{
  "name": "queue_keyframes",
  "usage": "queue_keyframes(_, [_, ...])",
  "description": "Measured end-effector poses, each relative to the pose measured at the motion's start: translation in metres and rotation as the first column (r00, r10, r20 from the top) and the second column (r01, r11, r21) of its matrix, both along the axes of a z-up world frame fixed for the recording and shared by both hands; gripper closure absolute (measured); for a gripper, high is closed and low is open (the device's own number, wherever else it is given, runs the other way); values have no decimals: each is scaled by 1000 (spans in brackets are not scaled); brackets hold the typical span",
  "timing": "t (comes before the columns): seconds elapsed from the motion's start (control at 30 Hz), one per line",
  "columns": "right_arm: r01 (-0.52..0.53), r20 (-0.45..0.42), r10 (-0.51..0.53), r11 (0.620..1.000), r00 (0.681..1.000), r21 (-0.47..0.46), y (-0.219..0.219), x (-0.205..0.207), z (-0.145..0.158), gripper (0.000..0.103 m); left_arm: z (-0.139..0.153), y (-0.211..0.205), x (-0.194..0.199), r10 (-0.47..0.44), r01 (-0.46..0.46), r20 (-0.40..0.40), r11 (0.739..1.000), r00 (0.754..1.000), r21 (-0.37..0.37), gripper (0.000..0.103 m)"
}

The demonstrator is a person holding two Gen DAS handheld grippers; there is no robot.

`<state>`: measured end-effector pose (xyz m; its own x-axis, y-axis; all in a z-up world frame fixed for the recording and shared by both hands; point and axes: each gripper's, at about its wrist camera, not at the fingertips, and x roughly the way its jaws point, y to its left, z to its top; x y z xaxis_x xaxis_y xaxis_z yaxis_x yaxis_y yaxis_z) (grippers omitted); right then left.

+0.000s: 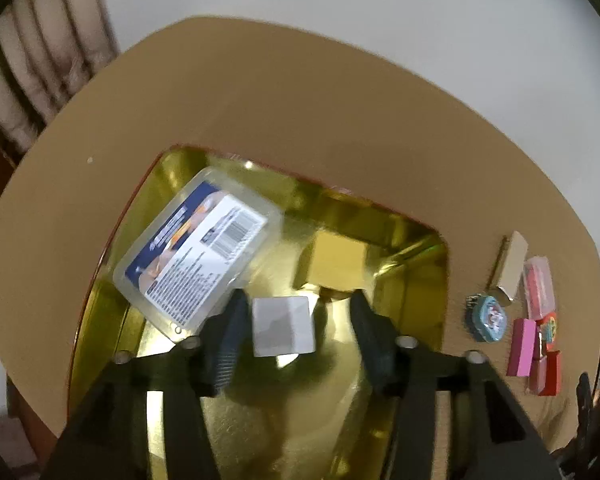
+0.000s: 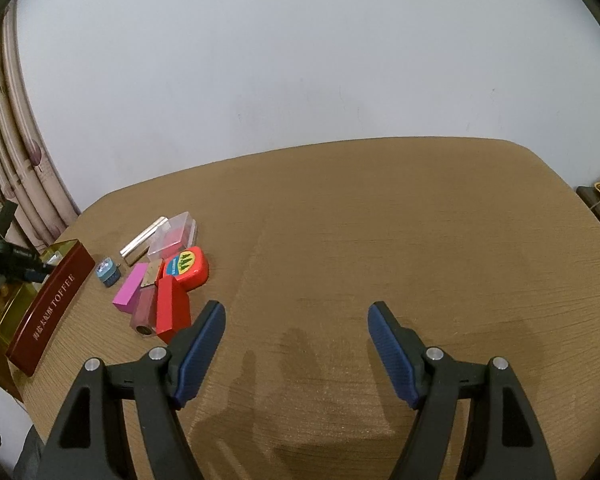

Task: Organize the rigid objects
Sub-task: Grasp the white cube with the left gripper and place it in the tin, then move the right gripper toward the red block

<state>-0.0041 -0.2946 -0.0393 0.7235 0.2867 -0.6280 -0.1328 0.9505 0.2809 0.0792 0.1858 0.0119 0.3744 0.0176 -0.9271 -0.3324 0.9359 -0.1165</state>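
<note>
My left gripper (image 1: 298, 300) is open above the gold inside of a red tin (image 1: 416, 280). A small white box (image 1: 283, 327) lies on the tin floor between the jaws, next to the left finger; I cannot tell if they touch. A clear plastic case with a printed label (image 1: 196, 254) leans in the tin's left part. My right gripper (image 2: 296, 312) is open and empty over bare table. Loose items lie in a cluster on the table: a pink block (image 2: 130, 288), a red box (image 2: 173, 308), an orange tape measure (image 2: 186, 266), a small blue tin (image 2: 108, 272).
The red tin reads TOFFEE on its side (image 2: 50, 308) at the table's left edge, with the left gripper (image 2: 8, 264) over it. A silver bar (image 2: 144, 241) and a clear pink case (image 2: 172, 238) lie behind the cluster. Curtains hang at the left, a white wall behind.
</note>
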Motion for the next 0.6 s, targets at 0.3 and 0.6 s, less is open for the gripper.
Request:
queue_keyframes(0.3, [-7,9,7,1000,1000,-8,0,-3,1,27,73,-35,-70,-50,17,254,991,966,129,26])
queue_keyframes(0.6, [-276,5,278,956,961,-103,66,-7,24,27,66,-91,-195,-149,137,321,989,935,58,12])
